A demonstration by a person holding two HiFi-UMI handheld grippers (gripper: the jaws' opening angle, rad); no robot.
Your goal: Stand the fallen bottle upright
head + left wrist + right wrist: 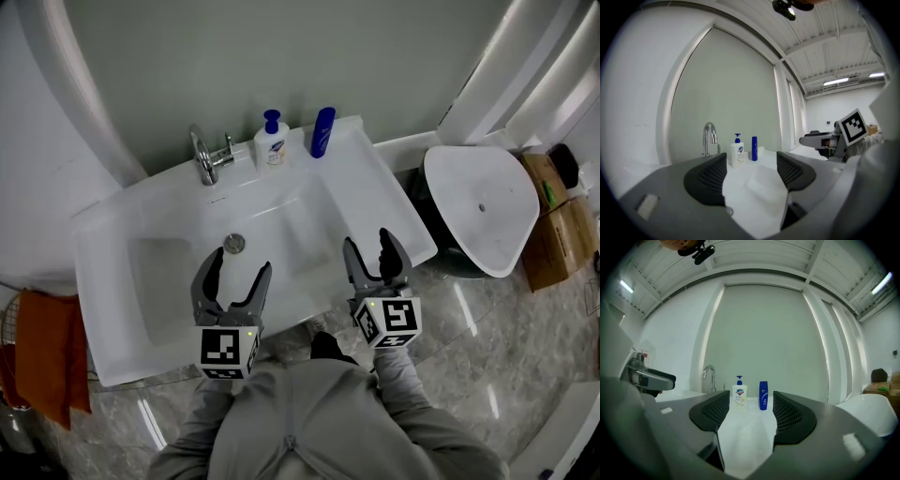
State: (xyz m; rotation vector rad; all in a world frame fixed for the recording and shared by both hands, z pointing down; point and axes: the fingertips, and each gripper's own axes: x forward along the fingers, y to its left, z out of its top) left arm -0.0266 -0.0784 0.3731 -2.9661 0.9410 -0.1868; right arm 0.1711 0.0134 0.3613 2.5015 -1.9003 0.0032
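While poised level over the near rim of the white ceramic washbasin point(178, 281), grip nothing: left grey two-jaw gripper point(240, 261) with jaws apart and empty, right grey two-jaw gripper point(367, 242) likewise parted on bare air. Held well short of the ledge, probably because no grasp is needed. Beyond, round metal drain point(234, 243) in the bowl, then curved chrome tap point(208, 157). Farthest, on the back ledge, white pump-top soap bottle point(272, 142) and, just beside it, slim blue plastic bottle point(322, 131), upright near the wall; task judged complete.
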